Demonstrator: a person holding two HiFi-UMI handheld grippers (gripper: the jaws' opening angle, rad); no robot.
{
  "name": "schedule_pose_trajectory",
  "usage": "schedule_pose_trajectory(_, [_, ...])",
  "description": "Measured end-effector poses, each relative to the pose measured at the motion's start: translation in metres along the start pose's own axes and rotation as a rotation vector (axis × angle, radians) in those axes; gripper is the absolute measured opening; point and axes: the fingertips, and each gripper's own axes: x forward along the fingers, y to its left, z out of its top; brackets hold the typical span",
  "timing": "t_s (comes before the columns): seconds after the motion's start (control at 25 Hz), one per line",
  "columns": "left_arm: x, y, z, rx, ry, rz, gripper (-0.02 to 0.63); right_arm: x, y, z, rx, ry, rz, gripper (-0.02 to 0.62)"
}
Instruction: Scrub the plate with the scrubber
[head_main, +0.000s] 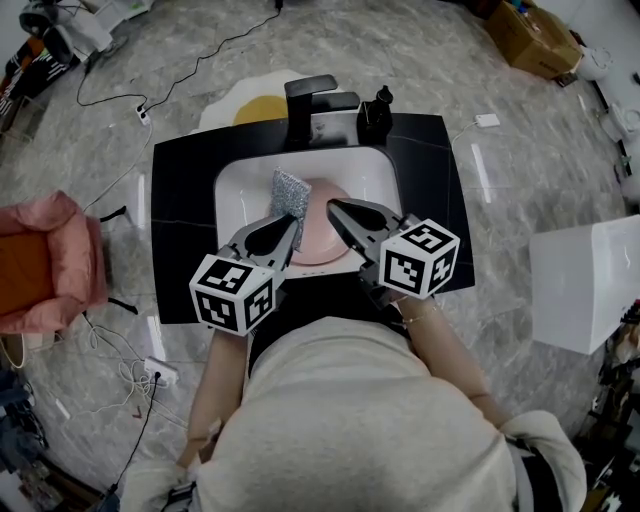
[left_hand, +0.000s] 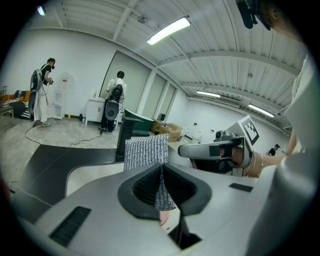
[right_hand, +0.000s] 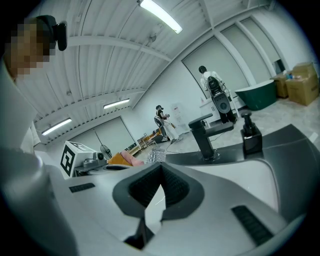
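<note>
At the left, we see the left gripper (head_main: 294, 222) clamped on the lower edge of the silver mesh scrubber (head_main: 289, 193). Its own view shows the jaws pinching the mesh to a narrow fold while the rest of the pad stands up above the tips. The scrubber's broad face is upright, over the left part of the white sink (head_main: 236, 186), which is set into the black table (head_main: 185, 205).

Just to the right of the scrubber, and a little below it, the pink plate (head_main: 318, 238) sits in the sink. It looks tipped up instead of lying flat, though we cannot tell whether the mesh already touches it. Pink shows through the gap under the left gripper's jaws, so we judge that this gripper is partly above the plate.

Further right, the right gripper (head_main: 334, 206) has its jaws together, with its tip at the plate's right side. Its own view shows nothing between the pads, so we cannot say it is steadying the plate.

The coming move turns on the plate lying rightward and downward from the scrubber. The left hand is the nearer one, and a short sweep that way should bring the mesh across the plate's face.
</note>
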Motion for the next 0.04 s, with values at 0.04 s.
schedule_pose_trajectory(0.04, [-0.0005,0.0004,0.0001,-0.001,-0.001,0.002,0.038,0.0003,-0.0001,-0.0001,0.000,0.001,0.000,0.005])
